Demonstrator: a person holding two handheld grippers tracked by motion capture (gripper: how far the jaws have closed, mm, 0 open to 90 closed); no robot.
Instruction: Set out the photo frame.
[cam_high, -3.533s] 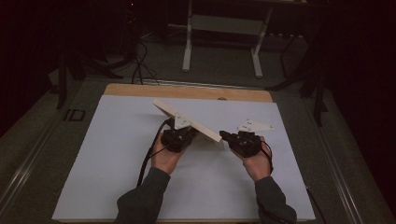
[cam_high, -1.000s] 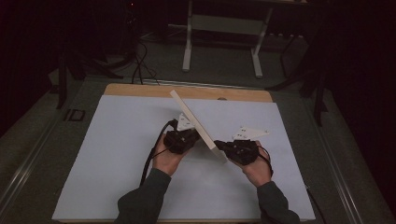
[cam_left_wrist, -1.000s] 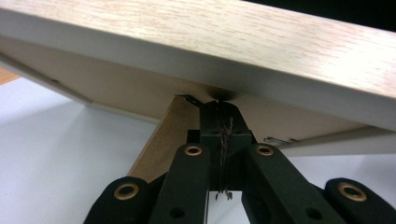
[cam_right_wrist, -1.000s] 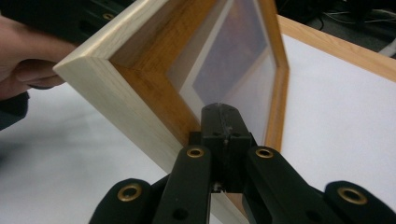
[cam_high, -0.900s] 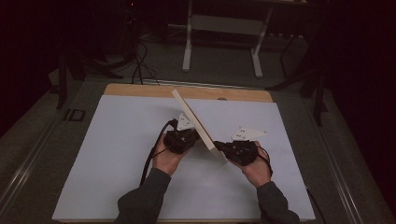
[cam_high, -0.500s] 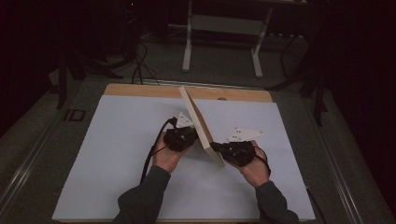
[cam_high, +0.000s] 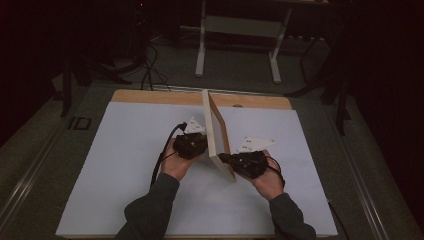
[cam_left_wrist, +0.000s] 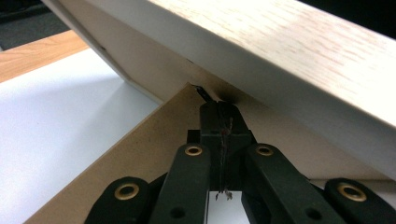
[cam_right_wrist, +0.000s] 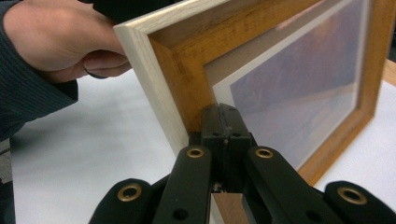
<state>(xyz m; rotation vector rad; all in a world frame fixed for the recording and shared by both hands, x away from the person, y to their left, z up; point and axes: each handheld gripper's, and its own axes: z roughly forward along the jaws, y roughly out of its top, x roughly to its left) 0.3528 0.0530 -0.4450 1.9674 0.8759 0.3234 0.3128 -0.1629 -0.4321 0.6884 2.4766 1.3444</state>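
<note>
A light wooden picture frame (cam_high: 216, 130) stands almost on edge on the white sheet, between my two grippers. My left gripper (cam_high: 200, 147) is shut, its tips against the frame's back. In the left gripper view the shut tips (cam_left_wrist: 219, 109) meet the frame's back (cam_left_wrist: 280, 46) where a corner of the brown stand board (cam_left_wrist: 140, 154) ends; whether they pinch anything is unclear. My right gripper (cam_high: 222, 158) is shut at the frame's near corner. In the right gripper view its tips (cam_right_wrist: 224, 114) rest against the inner corner of the frame (cam_right_wrist: 159, 88) on the glass side.
The white sheet (cam_high: 125, 150) covers a wooden tabletop whose far edge (cam_high: 150, 97) shows. A metal stand (cam_high: 237, 30) and cables lie on the dark floor beyond. In the right gripper view the other hand (cam_right_wrist: 51, 37) is behind the frame.
The frame has swung from lying at a low slant across the sheet to standing nearly upright, its far end turning right and away. Both hands have shifted slightly with it.
</note>
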